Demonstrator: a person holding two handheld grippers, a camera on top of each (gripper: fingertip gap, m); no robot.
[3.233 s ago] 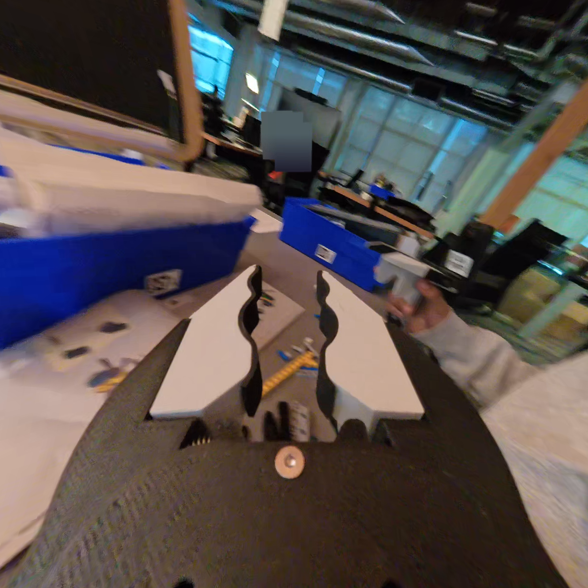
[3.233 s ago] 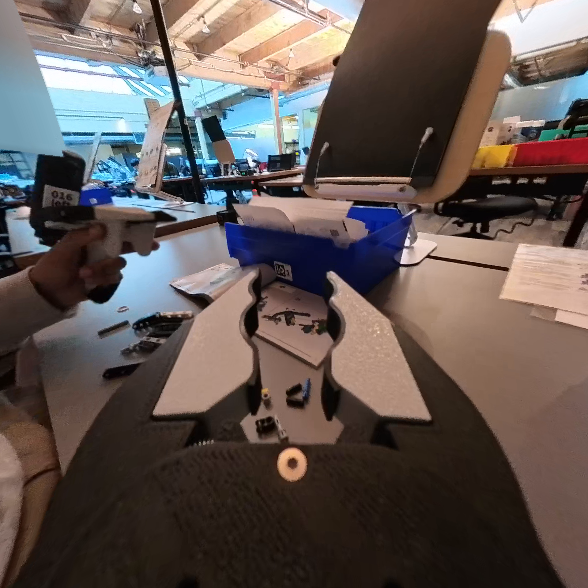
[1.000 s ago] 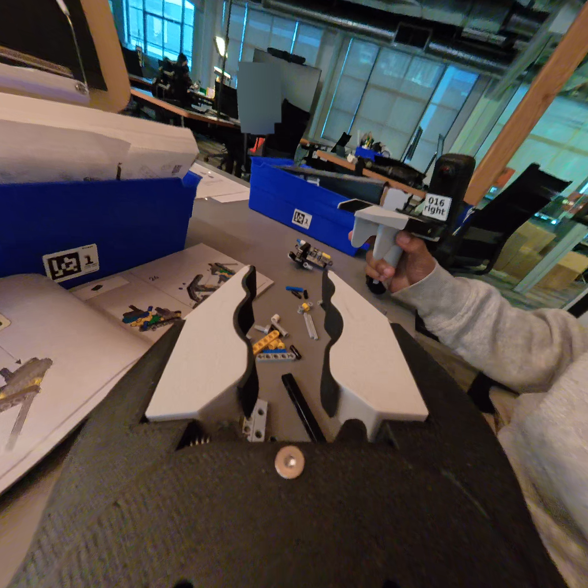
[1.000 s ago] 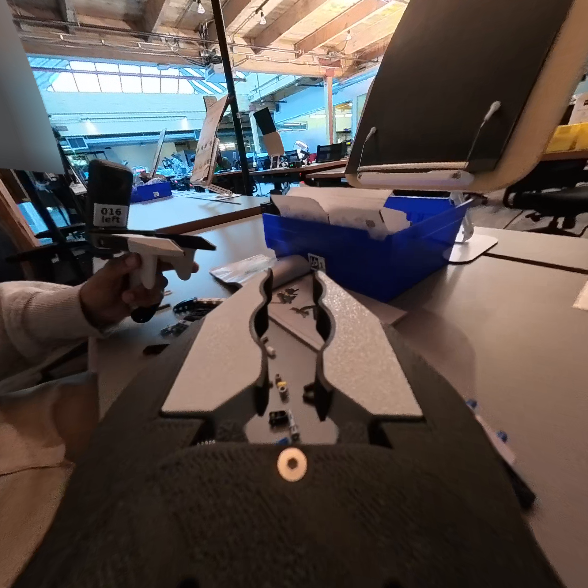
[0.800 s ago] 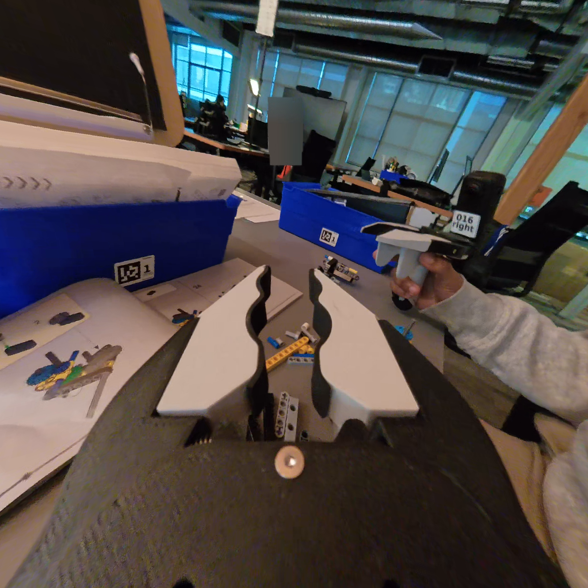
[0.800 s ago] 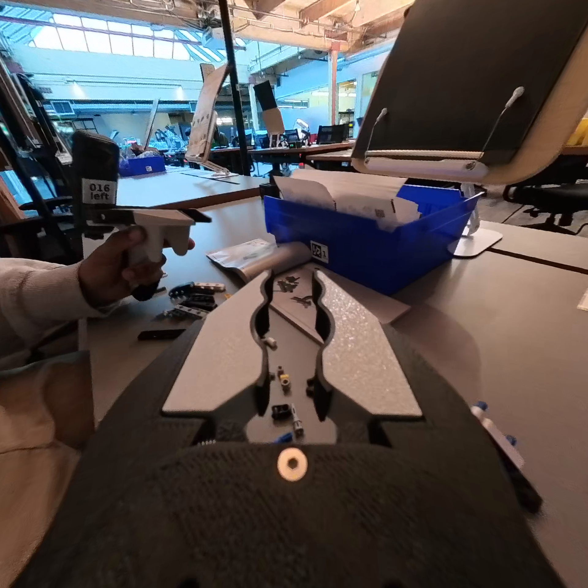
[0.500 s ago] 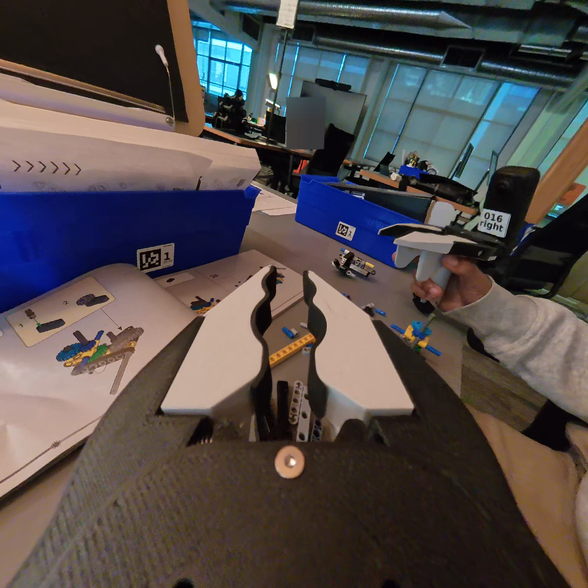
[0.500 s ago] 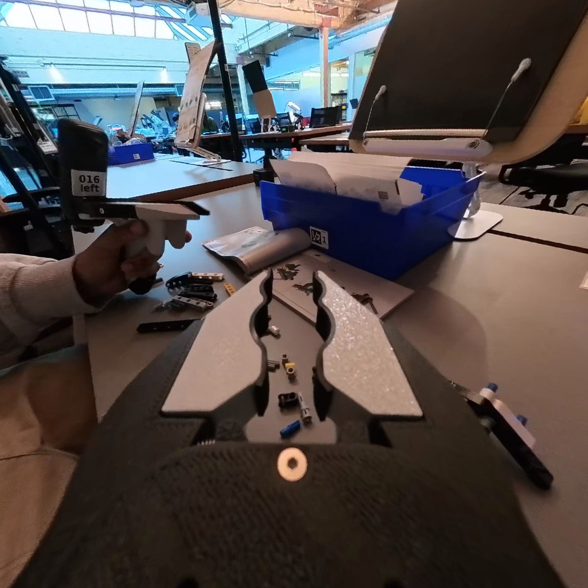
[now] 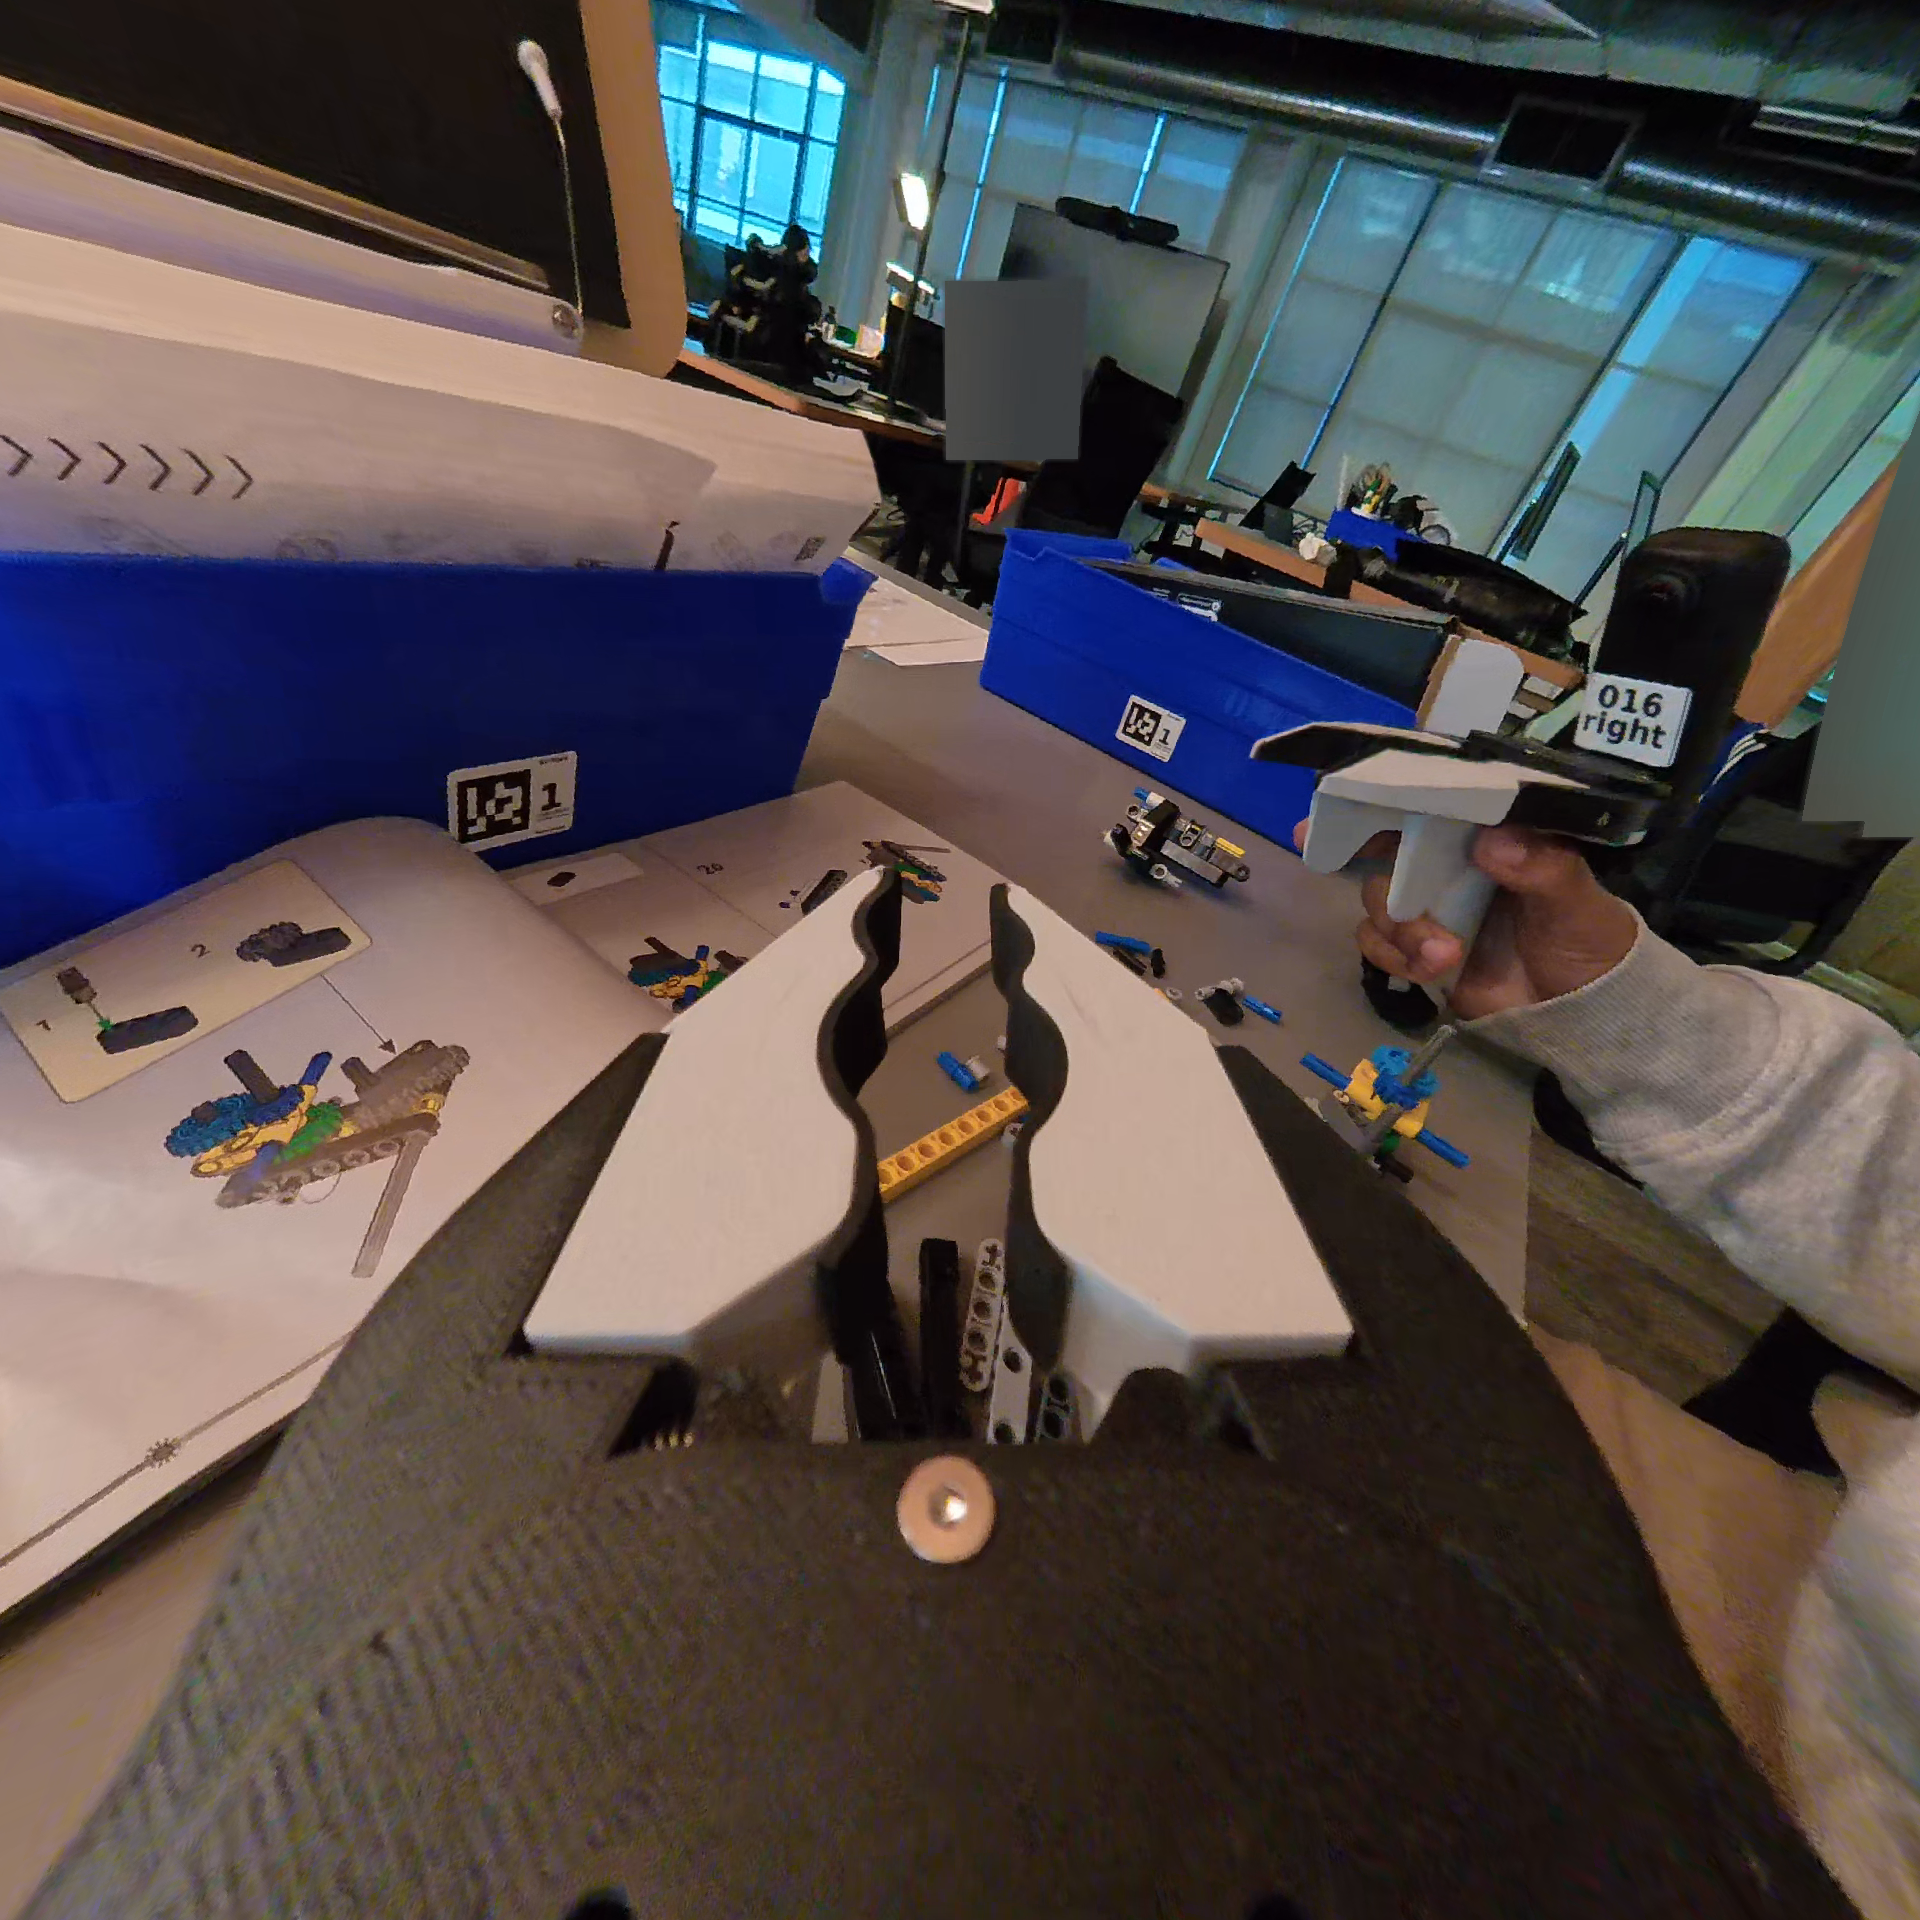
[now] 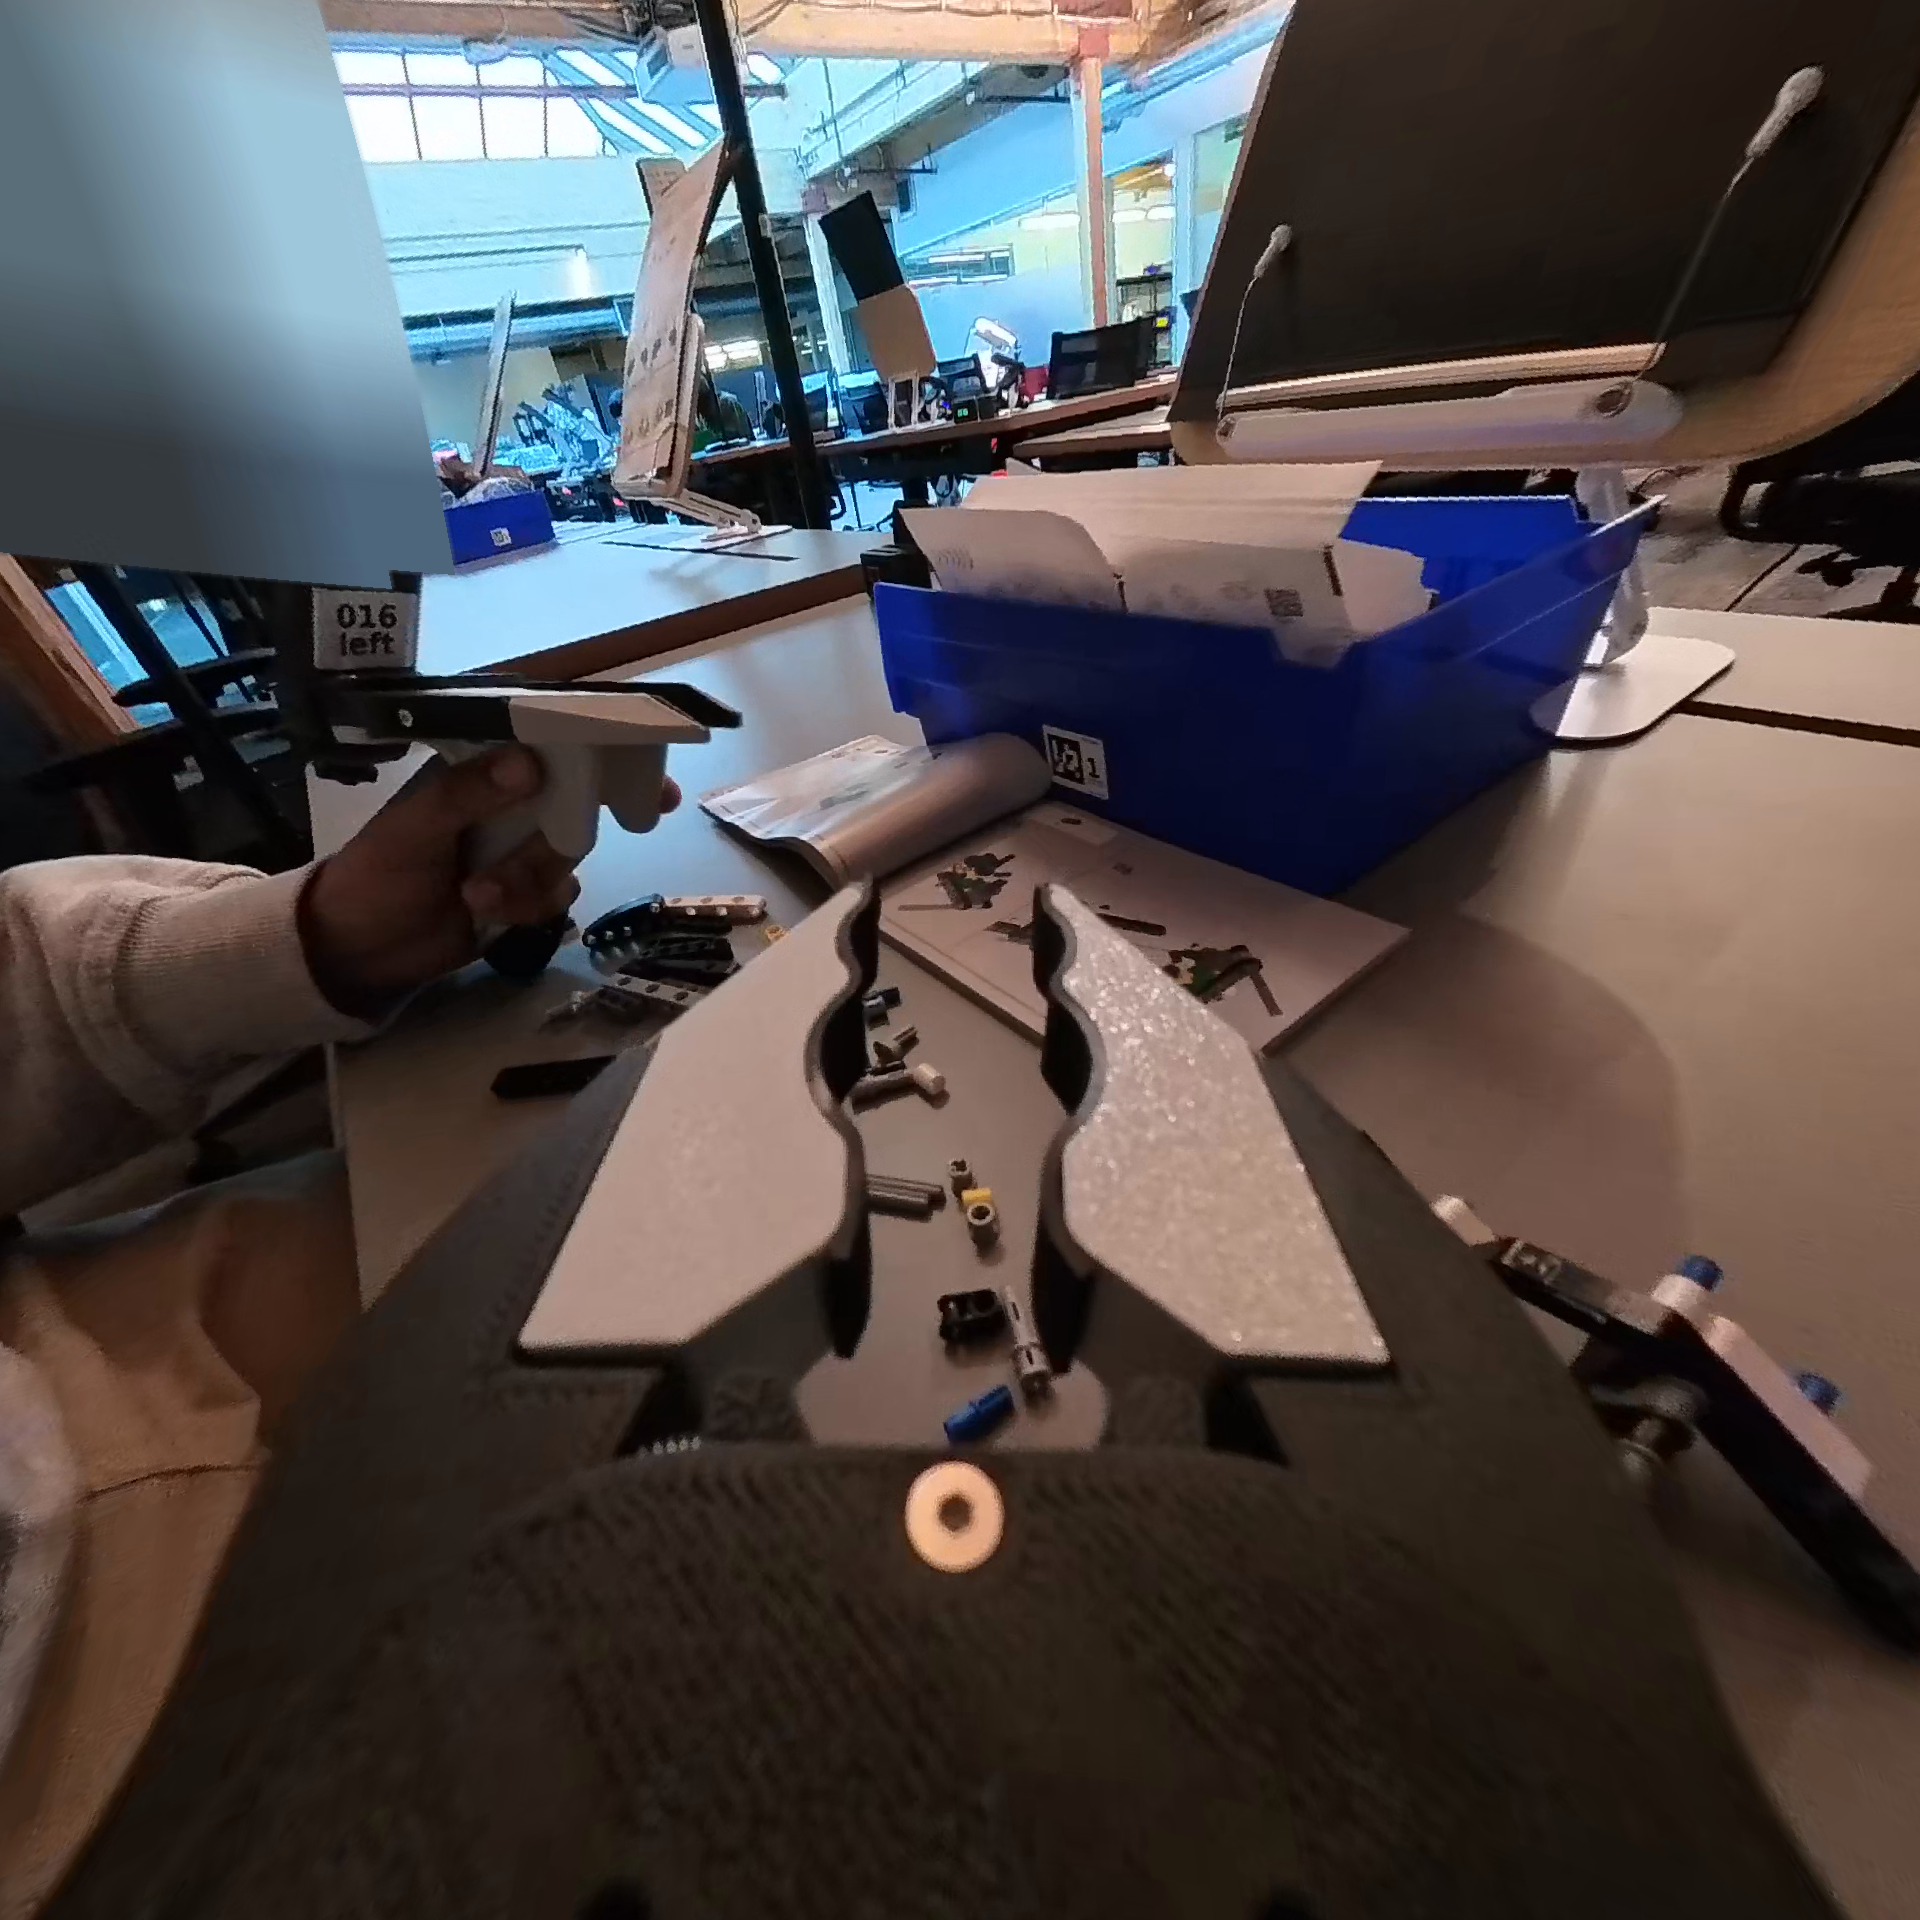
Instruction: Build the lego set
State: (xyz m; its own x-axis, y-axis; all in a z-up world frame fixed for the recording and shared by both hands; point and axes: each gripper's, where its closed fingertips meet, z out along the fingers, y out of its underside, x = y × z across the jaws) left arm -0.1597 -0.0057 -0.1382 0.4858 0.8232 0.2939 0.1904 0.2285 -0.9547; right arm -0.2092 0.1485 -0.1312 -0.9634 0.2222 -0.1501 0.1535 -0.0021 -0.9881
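Lego bits lay loose on grey table point(image 10: 1558, 1039), beside open instruction booklet point(image 9: 260, 1091).
Yellow holed beam point(image 9: 951, 1141) flat betw. left gripper point(image 9: 940, 904) fingers, part-open, gripping nothing; right gripper point(image 10: 951, 914) hovered w/ tips apart over small pins point(image 10: 977, 1216), empty.

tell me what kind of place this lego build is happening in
Most likely an open-plan office or lab workspace: a grey desk strewn with lego pieces, more desks with monitors behind, and tall windows beneath exposed ceiling ducts.
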